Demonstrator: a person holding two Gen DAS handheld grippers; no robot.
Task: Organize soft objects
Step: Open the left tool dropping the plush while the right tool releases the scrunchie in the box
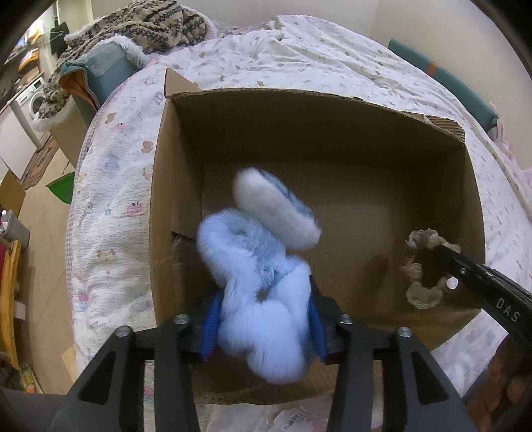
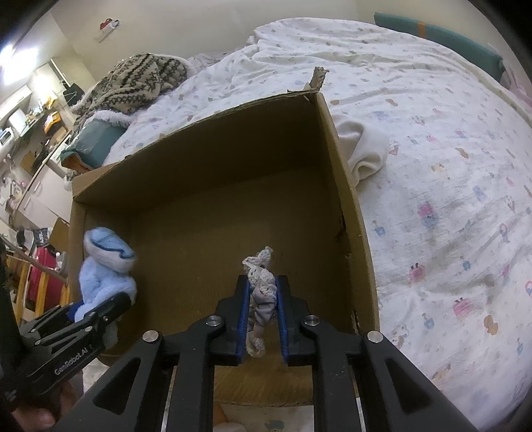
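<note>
An open cardboard box [image 1: 299, 96] [image 2: 199, 159] sits on the bed with a bare floor inside. My left gripper [image 1: 264, 299] [image 2: 99, 309] hovers over its near left corner. A fluffy light-blue and white plush toy [image 1: 252, 259] [image 2: 103, 266] stands between the blue pads, blurred while the fingers look sharp, so it seems loose rather than pinched. My right gripper [image 2: 262, 282] [image 1: 445, 252] hangs over the near right part of the box. It is shut on a beige lace scrunchie [image 2: 261, 292] [image 1: 412, 272] that dangles between its pads.
A printed white bedsheet [image 2: 432, 166] surrounds the box. A white cloth [image 2: 365, 149] lies against the box's right wall outside. A patterned knit blanket [image 1: 143, 26] and a teal cushion [image 1: 103, 73] are at the far left. The bed's edge drops to the floor [image 1: 43, 266] on the left.
</note>
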